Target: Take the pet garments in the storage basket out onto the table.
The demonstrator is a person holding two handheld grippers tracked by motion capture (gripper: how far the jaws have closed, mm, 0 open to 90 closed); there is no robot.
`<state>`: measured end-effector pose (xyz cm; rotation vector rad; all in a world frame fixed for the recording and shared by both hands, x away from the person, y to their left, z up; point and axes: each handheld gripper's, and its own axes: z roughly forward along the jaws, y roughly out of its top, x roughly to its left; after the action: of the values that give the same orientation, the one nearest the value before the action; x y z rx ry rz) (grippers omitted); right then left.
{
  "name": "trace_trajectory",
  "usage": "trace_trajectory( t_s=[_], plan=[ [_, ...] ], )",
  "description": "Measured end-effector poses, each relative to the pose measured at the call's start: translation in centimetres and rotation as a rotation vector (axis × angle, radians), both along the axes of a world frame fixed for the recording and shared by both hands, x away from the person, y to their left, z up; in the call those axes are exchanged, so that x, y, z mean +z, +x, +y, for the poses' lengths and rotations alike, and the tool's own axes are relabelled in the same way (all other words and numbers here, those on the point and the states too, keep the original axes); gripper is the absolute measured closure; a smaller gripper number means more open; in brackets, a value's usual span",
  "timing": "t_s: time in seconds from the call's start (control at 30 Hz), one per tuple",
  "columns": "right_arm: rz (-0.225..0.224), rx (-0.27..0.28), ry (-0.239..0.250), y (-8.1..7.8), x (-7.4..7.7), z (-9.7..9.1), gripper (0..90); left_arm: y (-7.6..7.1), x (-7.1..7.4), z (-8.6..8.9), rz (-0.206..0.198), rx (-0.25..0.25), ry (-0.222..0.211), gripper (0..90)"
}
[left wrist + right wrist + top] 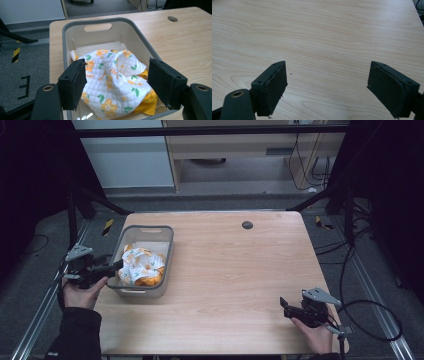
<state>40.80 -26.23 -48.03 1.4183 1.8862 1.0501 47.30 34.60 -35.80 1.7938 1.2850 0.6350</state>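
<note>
Our left gripper [117,87] hovers with jaws spread over the quilted floral cloth [113,82] bunched in the grey bin [165,245] at the table's left. We should dip lower and pinch a raised fold — not the rim. Our right gripper [327,90] waits spread and empty, near right.

In the left gripper view the grey bin's [105,22] near rim runs off the bottom edge, and the quilted floral cloth [112,82] hides most of the yellow fabric [148,105] and the bin floor beneath it. The lettering printed on that cloth is too small to read.
</note>
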Motion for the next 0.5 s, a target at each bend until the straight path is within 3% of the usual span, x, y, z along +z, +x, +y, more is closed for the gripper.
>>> trace_trajectory(
  t_s=[0.1, 0.5],
  plan=[
    [0.002, 0.003, -0.001, 0.0, 0.0, 0.0, 15.7, 1.2, 0.1, -0.5, 0.015, -0.042, 0.022, 31.2],
    [0.013, 0.015, 0.004, 0.0, -0.1, 0.0, 15.9, 4.3, -1.0, -1.5, 0.113, -0.071, 0.085, 32.7]
  ],
)
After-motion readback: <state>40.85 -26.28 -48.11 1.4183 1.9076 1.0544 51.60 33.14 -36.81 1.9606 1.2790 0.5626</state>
